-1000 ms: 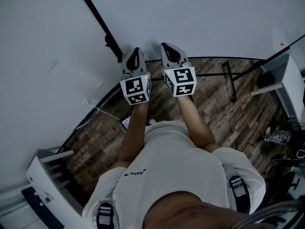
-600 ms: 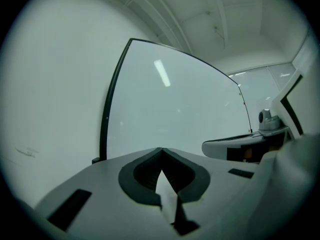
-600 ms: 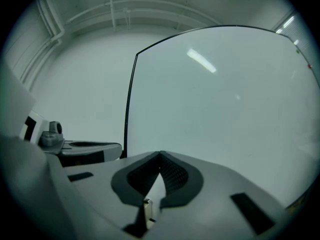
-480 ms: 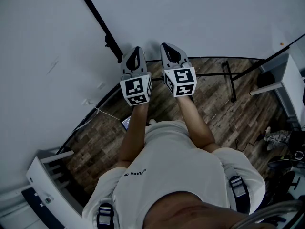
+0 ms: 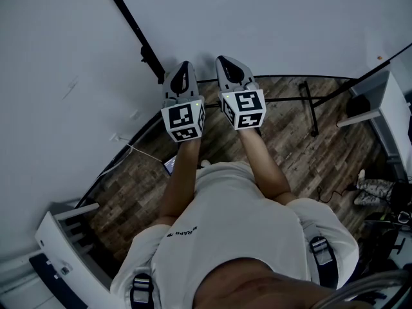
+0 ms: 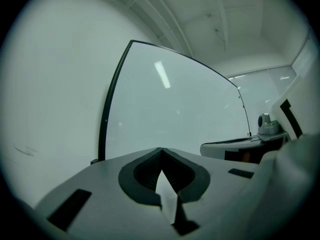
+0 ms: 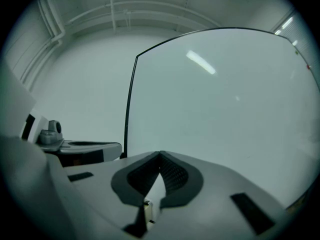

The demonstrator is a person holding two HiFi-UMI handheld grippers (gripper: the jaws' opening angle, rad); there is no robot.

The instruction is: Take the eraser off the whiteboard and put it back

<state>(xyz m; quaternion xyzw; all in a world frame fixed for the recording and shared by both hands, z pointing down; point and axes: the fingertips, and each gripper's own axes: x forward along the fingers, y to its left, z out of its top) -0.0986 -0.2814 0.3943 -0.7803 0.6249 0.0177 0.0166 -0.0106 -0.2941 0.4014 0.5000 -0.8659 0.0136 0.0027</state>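
Observation:
The whiteboard [image 5: 270, 18] fills the top of the head view, its black frame edge [image 5: 132, 24] running down towards my hands. Both grippers are held side by side and level, pointing at the board. The left gripper [image 5: 183, 76] is shut, its jaws meeting at the tips [image 6: 161, 151] with nothing between them. My right gripper [image 5: 226, 65] is also shut and empty, tips together [image 7: 160, 155]. In both gripper views the whiteboard [image 6: 175, 104] [image 7: 225, 94] shows bare and white ahead. No eraser shows in any view.
Below lies a wood-plank floor [image 5: 283, 147] with the board's black stand legs [image 5: 313, 111]. A white cabinet [image 5: 394, 108] stands at the right and white furniture [image 5: 64, 237] at the lower left. A cable [image 5: 138, 152] trails on the floor.

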